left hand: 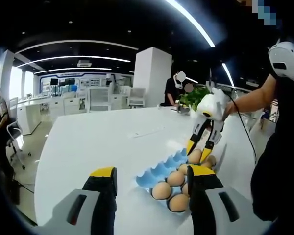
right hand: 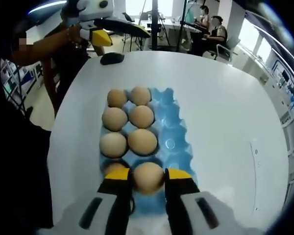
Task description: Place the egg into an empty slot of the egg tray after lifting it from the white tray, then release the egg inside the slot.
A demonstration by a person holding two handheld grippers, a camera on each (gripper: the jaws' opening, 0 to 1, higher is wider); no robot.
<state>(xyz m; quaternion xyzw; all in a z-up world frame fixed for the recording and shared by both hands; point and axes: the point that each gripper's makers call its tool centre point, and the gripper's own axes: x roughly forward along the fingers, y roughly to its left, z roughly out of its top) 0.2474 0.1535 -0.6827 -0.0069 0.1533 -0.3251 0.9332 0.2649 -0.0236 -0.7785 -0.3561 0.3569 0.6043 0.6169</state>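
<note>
1. Here the right claw (right hand: pixel 148 180) grips a brown egg (right hand: pixel 148 178) between its yellow-tipped jaws, just over the near end of the blue egg tray (right hand: pixel 175 139).
2. In the right gripper view, seven other eggs show in the tray, in two columns on its left side; the nearest (right hand: pixel 114 169) sits partly behind the claw's left jaw.
3. The slots down the tray's right side are bare blue.
4. The tray lies on a white desk (right hand: pixel 225 107), and a dark object (right hand: pixel 111 58) rests near the desk's far edge.
5. In the left gripper view, the left claw (left hand: pixel 152 178) is spread wide and holds nothing, hovering above the desk beside the tray.
6. That view also shows the right claw (left hand: pixel 200 147) lowered over the tray's far end, held by a person's hand.
</note>
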